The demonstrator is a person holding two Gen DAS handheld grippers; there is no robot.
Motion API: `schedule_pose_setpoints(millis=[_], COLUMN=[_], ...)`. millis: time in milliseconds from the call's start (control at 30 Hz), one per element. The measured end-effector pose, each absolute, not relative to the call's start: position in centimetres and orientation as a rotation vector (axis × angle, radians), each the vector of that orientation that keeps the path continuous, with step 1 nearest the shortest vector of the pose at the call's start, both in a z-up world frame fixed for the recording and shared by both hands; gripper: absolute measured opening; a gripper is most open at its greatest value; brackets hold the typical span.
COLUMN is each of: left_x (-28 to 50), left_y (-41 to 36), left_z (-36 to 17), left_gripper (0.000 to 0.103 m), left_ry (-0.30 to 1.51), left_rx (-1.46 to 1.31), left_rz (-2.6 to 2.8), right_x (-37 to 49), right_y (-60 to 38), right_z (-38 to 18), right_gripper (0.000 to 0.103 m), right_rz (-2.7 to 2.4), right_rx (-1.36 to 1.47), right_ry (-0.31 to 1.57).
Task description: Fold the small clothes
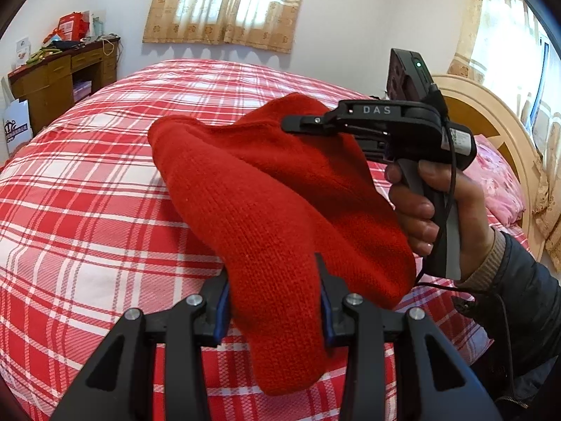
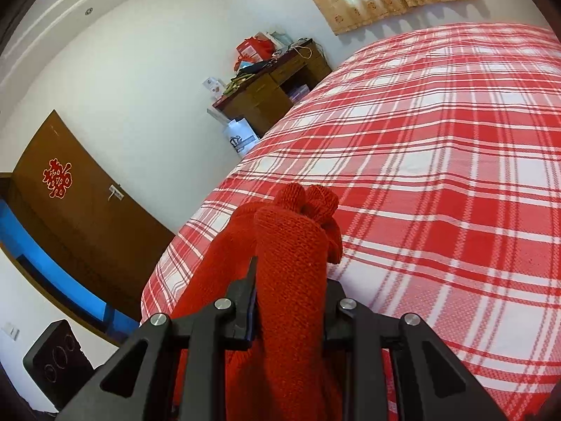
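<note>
A red knitted garment (image 1: 266, 189) hangs bunched above the red-and-white plaid bed (image 1: 87, 182). My left gripper (image 1: 273, 280) is shut on its near end, the knit wedged between the blue pads. In the left wrist view my right gripper (image 1: 301, 124), held in a person's hand (image 1: 431, 210), reaches in from the right and pinches the garment's far upper part. The right wrist view shows the same red knit (image 2: 291, 256) squeezed in a thick roll between my right gripper's (image 2: 289, 280) fingers, with a lumpy end poking out past them over the plaid bedspread (image 2: 438, 175).
A wooden desk (image 1: 59, 77) with boxes and bags stands beyond the bed's far left corner, a white bag beside it. A curved headboard (image 1: 491, 119) and pink bedding (image 1: 498, 182) lie to the right. A brown door (image 2: 80, 203) and a black speaker (image 2: 56, 358) show left of the bed.
</note>
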State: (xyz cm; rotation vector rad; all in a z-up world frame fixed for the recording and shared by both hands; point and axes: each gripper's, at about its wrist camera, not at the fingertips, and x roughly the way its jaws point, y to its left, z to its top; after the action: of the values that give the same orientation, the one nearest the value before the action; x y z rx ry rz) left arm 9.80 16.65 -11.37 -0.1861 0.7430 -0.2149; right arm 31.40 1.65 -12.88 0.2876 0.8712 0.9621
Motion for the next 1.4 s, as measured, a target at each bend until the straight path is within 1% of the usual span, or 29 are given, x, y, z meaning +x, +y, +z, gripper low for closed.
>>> schedule_pose_setpoints(millis=[500,767,1133,1300,1400], left_x=[7.3,6.4,5.3,5.4,5.4], left_y=[16.9,17.1,17.5,17.7,17.7], left_z=[-11.1,-11.1,-13.3,-14.4,-14.7], left_gripper=[0.041,0.041,0.041,0.043,0.046], left_ry=[0.733,0.736,0.789,0.815,0.826], left_rx=[-0.193,-0.192,-0.203,-0.22,-0.228], left_rz=[-0.181,-0.159,-0.12,-0.098,-0.088], right_x=[31.2,31.4,32.1,32.7,33.0], right_y=[4.1,5.9,6.9,6.7,6.5], right_z=[-13.2,-13.9,-16.3,-17.5,-18.5], right_gripper=[0.026,0.026,0.026,0.026,0.026], right_rz=[0.99,1.003,0.97,0.936,0.917], right_rx=[0.272,0.24,0.225,0.219,0.214], right_ry=[0.888,0.932,0.974,0.991,1.005])
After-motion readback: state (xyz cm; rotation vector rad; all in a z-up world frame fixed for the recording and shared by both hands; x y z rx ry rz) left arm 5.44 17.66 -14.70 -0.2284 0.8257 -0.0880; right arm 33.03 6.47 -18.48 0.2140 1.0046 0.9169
